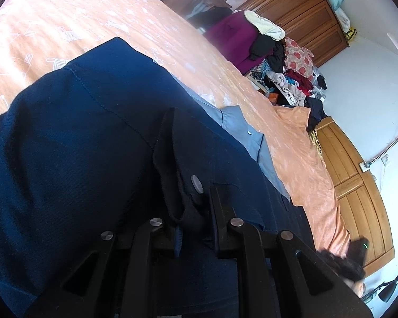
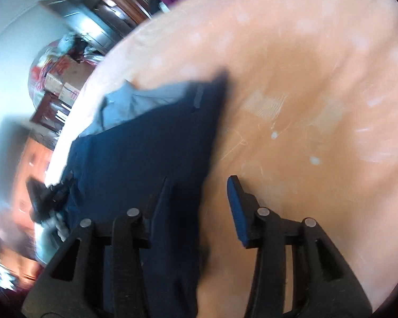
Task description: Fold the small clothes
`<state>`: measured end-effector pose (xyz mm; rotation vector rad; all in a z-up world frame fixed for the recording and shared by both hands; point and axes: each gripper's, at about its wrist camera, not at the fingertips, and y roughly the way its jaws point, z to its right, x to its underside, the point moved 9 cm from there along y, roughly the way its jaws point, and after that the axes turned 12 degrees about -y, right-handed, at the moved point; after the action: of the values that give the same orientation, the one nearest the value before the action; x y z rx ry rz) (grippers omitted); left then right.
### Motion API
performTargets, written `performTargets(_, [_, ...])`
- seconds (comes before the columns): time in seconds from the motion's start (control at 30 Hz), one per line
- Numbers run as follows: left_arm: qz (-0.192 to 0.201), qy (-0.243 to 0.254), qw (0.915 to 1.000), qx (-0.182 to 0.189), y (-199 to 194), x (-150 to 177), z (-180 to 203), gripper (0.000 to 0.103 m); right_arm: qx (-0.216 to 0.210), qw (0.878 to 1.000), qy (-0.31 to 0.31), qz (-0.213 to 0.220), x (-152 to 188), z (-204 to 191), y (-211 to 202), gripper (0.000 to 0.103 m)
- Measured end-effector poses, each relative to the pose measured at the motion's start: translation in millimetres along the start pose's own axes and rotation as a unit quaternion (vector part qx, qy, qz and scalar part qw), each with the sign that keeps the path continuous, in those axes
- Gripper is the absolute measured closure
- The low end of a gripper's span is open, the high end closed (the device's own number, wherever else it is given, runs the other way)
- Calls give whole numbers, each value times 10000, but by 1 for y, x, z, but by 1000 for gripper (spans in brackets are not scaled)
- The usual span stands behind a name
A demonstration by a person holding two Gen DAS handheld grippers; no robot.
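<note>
Navy shorts [image 1: 87, 137] lie spread on the peach bedsheet [image 1: 66, 21], a pale blue lining [image 1: 241, 124] showing at one edge. The left gripper [image 1: 191, 212] is clamped on the dark waistband tab beside the snap [image 1: 197, 182]. The right gripper [image 2: 199, 201] hangs spread wide over the shorts' edge, pinching nothing. A fold looks underway; next the right needs a grip on that near edge.
</note>
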<state>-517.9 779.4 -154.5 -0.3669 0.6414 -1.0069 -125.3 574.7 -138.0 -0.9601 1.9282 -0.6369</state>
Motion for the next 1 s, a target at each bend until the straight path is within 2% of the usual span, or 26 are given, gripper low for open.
performTargets(0.07, [-5,-11,10000,17,0,-1,-1,86,-132,9998,128,-122,-8,5,18,82])
performTargets(0.1, [-6,-10,10000,22,0,0,0,86,-102,9999,-77,-106,-19,3,21,100])
performTargets(0.17, [-19,-2,10000,50,1,0,-1,85,146,9995,-287,6,-35,9,28,98])
performTargets(0.27, [-29,-1,10000,67,1,-1,-2,85,101,9997,-229,2,-30,11,36,98])
performTargets(0.3, [-30,-10,10000,78,1,-1,-2,85,204,9994,-275,101,-28,8,29,92])
performTargets(0.33, [-34,-23,10000,84,1,-2,-2,85,407,9982,-385,195,-28,2,21,81])
performTargets(0.37, [-36,-26,10000,85,1,-2,-2,85,818,9936,-680,386,-26,-7,4,74])
performTargets(0.4, [-37,-28,10000,86,1,-2,-2,85,985,9901,-854,513,-26,-14,-4,69])
performTargets(0.43, [-36,-25,10000,88,1,-2,-2,85,1034,9871,-1018,683,-22,-20,-19,69])
performTargets(0.47, [-37,-24,10000,88,1,-2,-2,85,907,9867,-1104,778,-13,-31,-29,69])
performTargets(0.53, [-41,-36,9999,97,1,-2,-2,85,723,9873,-1328,492,15,-50,-21,66])
performTargets(0.6, [-78,-86,9999,122,2,-3,-2,85,980,9842,-1475,-29,49,-49,1,57])
performTargets(0.67, [-125,-213,9994,247,0,-6,-3,88,1033,9851,-1368,115,59,-47,-2,56])
performTargets(0.73, [-148,-267,9990,336,-2,-6,-2,89,979,9881,-1164,207,59,-45,-11,49])
performTargets(0.8, [-134,-212,9992,307,-4,-5,0,90,1004,9886,-1088,285,59,-45,-14,47])
performTargets(0.97, [-24,-325,9992,251,-8,-8,-2,86,1116,9810,-1468,598,58,-66,-28,48])
performTargets(1.0, [-10,-347,9992,221,-8,-9,-3,86,1079,9809,-1540,503,60,-67,-22,50])
